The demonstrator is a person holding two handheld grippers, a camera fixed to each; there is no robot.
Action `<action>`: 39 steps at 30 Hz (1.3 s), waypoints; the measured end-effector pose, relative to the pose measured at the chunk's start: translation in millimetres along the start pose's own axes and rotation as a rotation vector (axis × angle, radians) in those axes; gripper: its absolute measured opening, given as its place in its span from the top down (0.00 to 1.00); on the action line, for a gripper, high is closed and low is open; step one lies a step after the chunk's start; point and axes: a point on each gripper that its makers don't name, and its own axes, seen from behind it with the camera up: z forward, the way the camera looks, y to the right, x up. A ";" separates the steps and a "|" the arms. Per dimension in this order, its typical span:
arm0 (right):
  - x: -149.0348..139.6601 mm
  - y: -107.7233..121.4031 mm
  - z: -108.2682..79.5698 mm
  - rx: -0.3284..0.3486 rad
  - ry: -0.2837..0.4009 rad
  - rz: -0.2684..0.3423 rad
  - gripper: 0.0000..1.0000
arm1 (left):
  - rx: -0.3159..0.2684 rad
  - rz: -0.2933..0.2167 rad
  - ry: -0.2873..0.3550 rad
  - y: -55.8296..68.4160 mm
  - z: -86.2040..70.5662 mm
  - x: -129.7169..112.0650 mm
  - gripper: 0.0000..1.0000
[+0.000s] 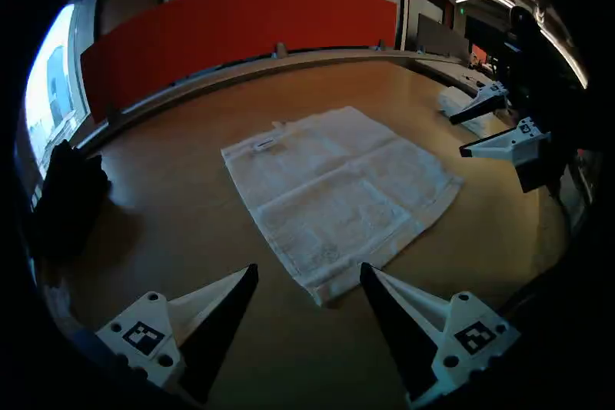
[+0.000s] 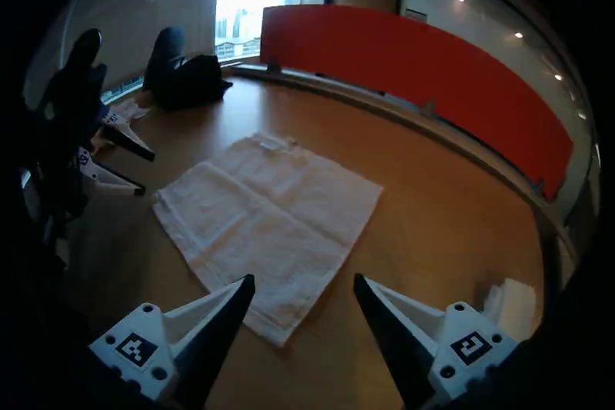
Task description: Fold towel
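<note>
Here's the left gripper (image 1: 307, 275) low over the light brown wooden worktop (image 1: 177, 210), its two fingers spread wide apart with nothing clamped. Dead ahead at twelve o'clock lies the white square terry towel (image 1: 338, 187), spread flat and open on the worktop, its near corner showing in the gap between the fingers. A small white tag (image 1: 264, 145) sits at the towel's far edge, around eleven o'clock. Over in the right gripper view, the right gripper (image 2: 302, 279) is parted just as wide and empty too, the towel's near corner between its fingers. A dark bag (image 2: 192, 79) rests at eleven o'clock there, well apart from the towel, and a long red partition (image 2: 430, 64) runs behind from twelve to two
</note>
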 end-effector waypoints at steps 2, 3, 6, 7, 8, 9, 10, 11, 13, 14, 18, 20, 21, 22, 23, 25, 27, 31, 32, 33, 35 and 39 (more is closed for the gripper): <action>-7.1 -3.1 2.4 0.011 -0.017 -0.006 0.00 | -0.008 0.003 -0.012 2.1 3.1 -4.4 0.02; -11.1 -4.8 3.6 0.018 -0.027 -0.010 0.00 | -0.012 0.005 -0.018 3.2 4.8 -6.8 0.02; -22.0 -8.9 6.3 0.035 -0.054 -0.021 0.00 | -0.022 0.013 -0.036 6.0 9.4 -12.8 0.02; -25.3 -10.0 6.8 0.039 -0.062 -0.025 0.00 | -0.024 0.014 -0.043 6.8 10.7 -14.8 0.02; -28.6 -11.0 7.2 0.044 -0.069 -0.029 0.00 | -0.026 0.016 -0.049 7.6 12.1 -16.7 0.02; -32.2 -12.0 7.8 0.049 -0.078 -0.033 0.00 | -0.028 0.017 -0.056 8.4 13.6 -18.7 0.02; -35.0 -12.4 8.2 0.052 -0.085 -0.035 0.00 | -0.029 0.017 -0.062 8.8 14.7 -20.3 0.02; -37.9 -12.9 8.7 0.055 -0.092 -0.038 0.00 | -0.030 0.016 -0.067 9.1 15.9 -21.8 0.02; -42.8 -13.2 9.6 0.059 -0.105 -0.040 0.00 | -0.030 0.014 -0.078 9.2 18.0 -24.4 0.02; -44.8 -13.2 10.1 0.060 -0.110 -0.041 0.00 | -0.030 0.012 -0.083 9.1 18.9 -25.4 0.02; -49.3 -13.6 11.4 0.070 -0.122 -0.041 0.00 | -0.034 0.007 -0.101 9.5 22.5 -28.4 0.02; -50.6 -13.9 11.8 0.077 -0.127 -0.041 0.01 | -0.043 0.007 -0.106 11.5 23.9 -29.0 0.02; -51.5 -14.1 12.1 0.082 -0.131 -0.042 0.01 | -0.048 0.008 -0.109 12.7 24.7 -29.4 0.03; -52.9 -14.6 12.3 0.087 -0.136 -0.043 0.02 | -0.054 0.010 -0.112 14.0 25.6 -29.9 0.03; -54.2 -15.1 12.5 0.092 -0.141 -0.045 0.03 | -0.059 0.012 -0.115 15.3 26.5 -30.4 0.04; -56.9 -16.1 13.0 0.102 -0.150 -0.051 0.04 | -0.065 0.019 -0.121 17.3 28.5 -31.6 0.07; -59.4 -16.8 13.5 0.111 -0.159 -0.059 0.07 | -0.068 0.026 -0.125 18.7 30.4 -32.8 0.10; -62.6 -18.4 14.7 0.124 -0.171 -0.076 0.13 | -0.058 0.049 -0.126 17.6 31.8 -34.1 0.15; -62.7 -19.0 15.0 0.127 -0.172 -0.077 0.14 | -0.057 0.053 -0.128 17.4 31.8 -34.3 0.15; -62.7 -19.6 15.3 0.131 -0.173 -0.078 0.15 | -0.055 0.056 -0.129 17.2 31.9 -34.6 0.16; -62.9 -20.8 15.6 0.137 -0.174 -0.075 0.17 | -0.055 0.055 -0.129 17.1 32.0 -34.5 0.17; -64.4 -24.6 15.5 0.158 -0.176 -0.064 0.28 | -0.054 0.054 -0.126 17.4 32.1 -34.6 0.17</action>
